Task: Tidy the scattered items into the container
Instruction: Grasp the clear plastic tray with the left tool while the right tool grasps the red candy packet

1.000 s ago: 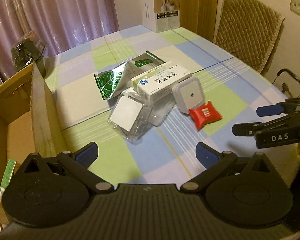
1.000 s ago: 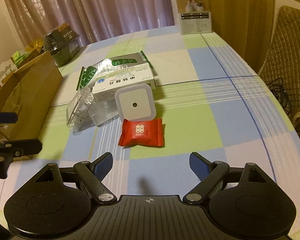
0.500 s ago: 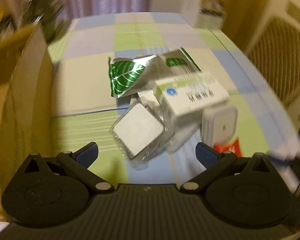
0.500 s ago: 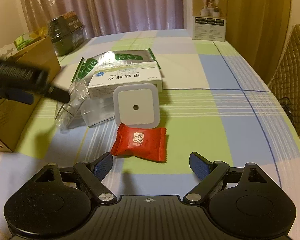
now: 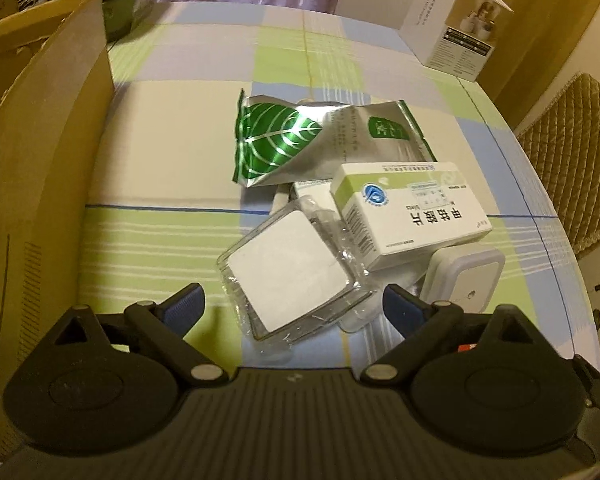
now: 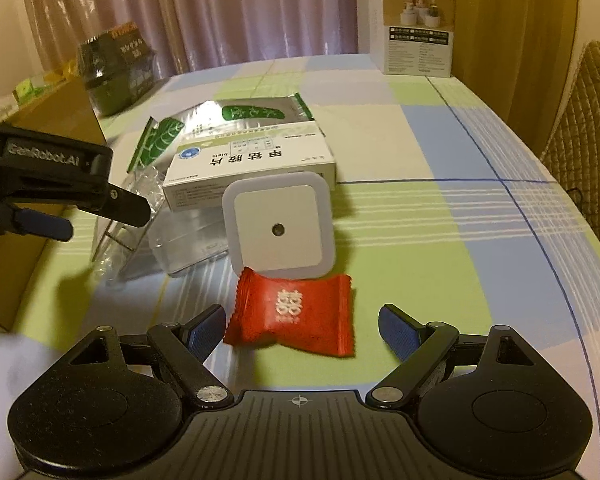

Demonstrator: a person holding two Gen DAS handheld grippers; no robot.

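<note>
A pile lies on the checked tablecloth: a clear plastic case with a white card (image 5: 288, 276), a white and green medicine box (image 5: 412, 212), a silver and green leaf pouch (image 5: 300, 140), a white square night light (image 6: 278, 228) and a red candy packet (image 6: 294, 312). My left gripper (image 5: 294, 308) hovers over the clear case, which lies between its blue pads; the jaws are closing but stand apart from it. My right gripper (image 6: 302, 326) is open, its blue pads either side of the red packet, not touching. The cardboard box (image 5: 40, 168) stands at the left.
A white product carton (image 6: 416, 28) stands at the table's far end. A dark green packaged item (image 6: 116, 68) sits at the far left behind the cardboard box. A quilted chair back (image 5: 576, 168) is beyond the table's right edge.
My left gripper swung in from the cardboard box side and dropped over the clear case. My right gripper came lower and closer, so the red packet now lies between its fingers.
</note>
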